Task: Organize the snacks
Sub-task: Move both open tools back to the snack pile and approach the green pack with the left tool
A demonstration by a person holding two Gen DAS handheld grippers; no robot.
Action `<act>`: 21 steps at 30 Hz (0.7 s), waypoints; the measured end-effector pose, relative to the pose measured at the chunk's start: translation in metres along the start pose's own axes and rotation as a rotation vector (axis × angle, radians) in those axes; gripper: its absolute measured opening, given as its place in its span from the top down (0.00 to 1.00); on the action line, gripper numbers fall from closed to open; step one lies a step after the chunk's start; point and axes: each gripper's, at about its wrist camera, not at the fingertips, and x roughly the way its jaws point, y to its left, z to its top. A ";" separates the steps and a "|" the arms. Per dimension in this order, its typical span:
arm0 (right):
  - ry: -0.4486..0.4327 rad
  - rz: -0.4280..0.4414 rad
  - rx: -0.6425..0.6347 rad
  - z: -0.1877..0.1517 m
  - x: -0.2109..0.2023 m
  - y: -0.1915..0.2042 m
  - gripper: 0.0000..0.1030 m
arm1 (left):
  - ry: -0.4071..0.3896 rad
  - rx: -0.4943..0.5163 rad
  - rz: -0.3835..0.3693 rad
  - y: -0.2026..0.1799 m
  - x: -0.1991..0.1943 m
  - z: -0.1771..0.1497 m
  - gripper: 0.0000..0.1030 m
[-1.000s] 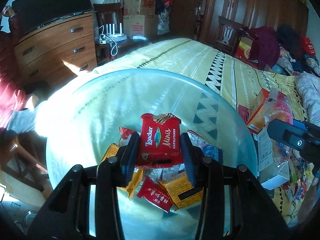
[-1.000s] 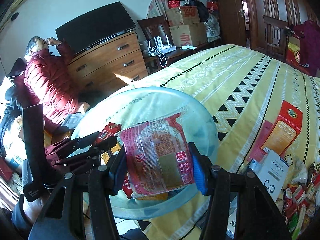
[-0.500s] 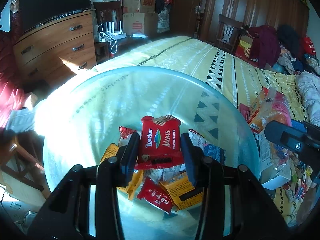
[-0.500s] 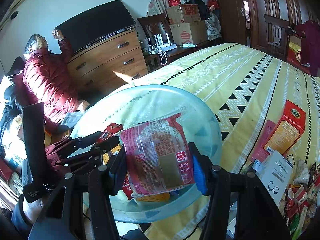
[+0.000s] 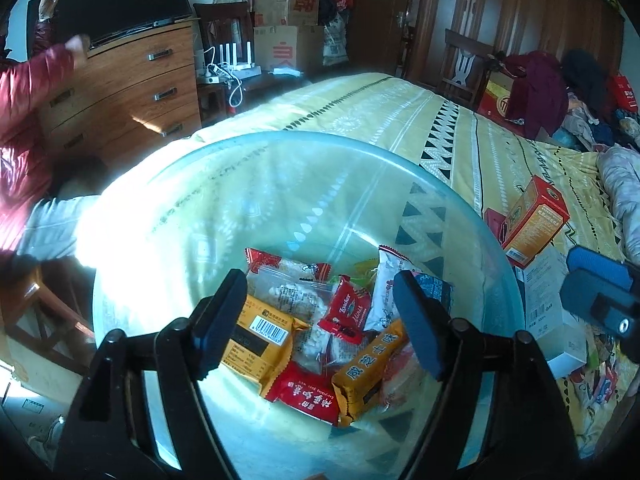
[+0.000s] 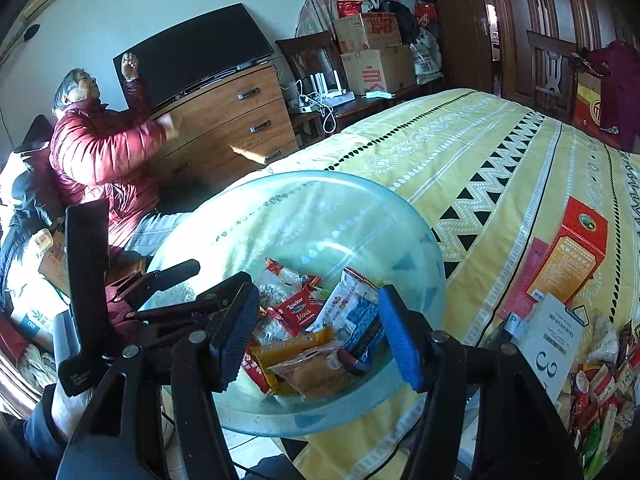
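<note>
At the far left of the left wrist view a person in a red padded jacket (image 5: 20, 128) is cut off by the frame edge, one arm raised toward the dark television (image 5: 116, 0) on the wooden dresser (image 5: 132, 88); sun glare washes out the near left rim of the clear bowl (image 5: 280, 148), so its edge there is hard to trace. The bowl rests on the yellow patterned bedspread (image 5: 440, 120). The left gripper (image 5: 320, 316) hangs over it with its jaws opening and nothing between them; the pads press on nothing. Below the gap the snacks lie in a heap at the bottom of the bowl: a yellow barcode packet (image 5: 260, 340) partly hidden behind the left finger, a small red Loacker Minis packet (image 5: 346, 314) lying loose on top, a white packet (image 5: 390, 284) half covered by the right finger, and an orange wrapper (image 5: 368, 368). In the right wrist view the right gripper (image 6: 316, 336) is also above the bowl with its jaws opening, and the translucent bun packet (image 6: 316, 372) lies below them on the pile, clear of both pads. Further right an orange-red box (image 6: 568, 256) and a white box (image 6: 552, 340) lie on the bedspread, and a jumble of small wrappers (image 6: 600, 400) at the right edge is too cramped and distorted to sort out.
</note>
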 end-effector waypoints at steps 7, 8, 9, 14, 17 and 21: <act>0.050 -0.060 0.027 -0.080 -0.041 -0.021 0.34 | -0.022 0.025 -0.038 -0.017 -0.017 -0.005 0.24; 0.065 -0.072 0.052 -0.098 -0.048 -0.029 0.34 | -0.024 0.030 -0.044 -0.021 -0.020 -0.007 0.24; 0.079 -0.081 0.071 -0.111 -0.054 -0.035 0.34 | -0.026 0.035 -0.054 -0.026 -0.024 -0.009 0.23; 0.160 -0.146 0.206 -0.189 -0.085 -0.074 0.34 | -0.042 0.089 -0.101 -0.063 -0.042 -0.019 0.23; 0.182 -0.193 0.285 -0.226 -0.107 -0.098 0.34 | -0.049 0.139 -0.143 -0.095 -0.055 -0.029 0.23; 0.147 -0.224 0.348 -0.250 -0.140 -0.116 0.34 | -0.042 0.225 -0.213 -0.146 -0.071 -0.047 0.23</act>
